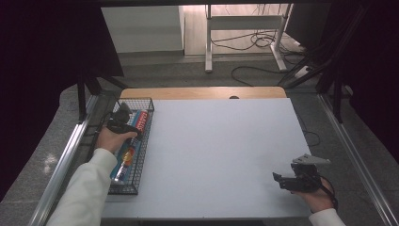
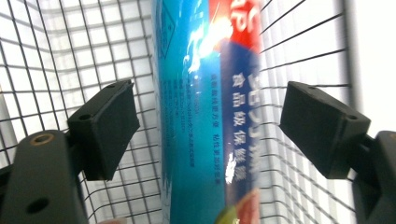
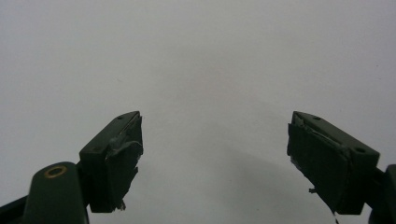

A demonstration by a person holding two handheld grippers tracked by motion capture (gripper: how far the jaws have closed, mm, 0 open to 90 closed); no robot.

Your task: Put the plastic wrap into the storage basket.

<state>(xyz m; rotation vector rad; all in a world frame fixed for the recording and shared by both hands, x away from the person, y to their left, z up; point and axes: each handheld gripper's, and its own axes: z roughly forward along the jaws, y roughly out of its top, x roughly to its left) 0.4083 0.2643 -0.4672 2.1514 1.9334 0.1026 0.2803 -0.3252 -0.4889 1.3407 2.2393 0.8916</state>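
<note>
A long blue and red box (image 1: 133, 139) of food wrap lies lengthwise in a black wire basket (image 1: 142, 157) at the table's left edge. My left gripper (image 1: 126, 126) hovers over the basket, pointing down at the box. In the left gripper view the box (image 2: 205, 93) runs between the two pads with a gap on each side, so the left gripper (image 2: 210, 130) is open and touches nothing. My right gripper (image 1: 278, 180) rests near the table's front right corner. Its jaws stand wide apart over bare white surface, and the right gripper (image 3: 215, 158) holds nothing.
The white table top (image 1: 216, 150) stretches between the two hands, with a wooden strip (image 1: 202, 92) along its far edge. Metal rails (image 1: 66, 155) flank the table on both sides. The basket mesh (image 2: 70, 56) surrounds the box closely.
</note>
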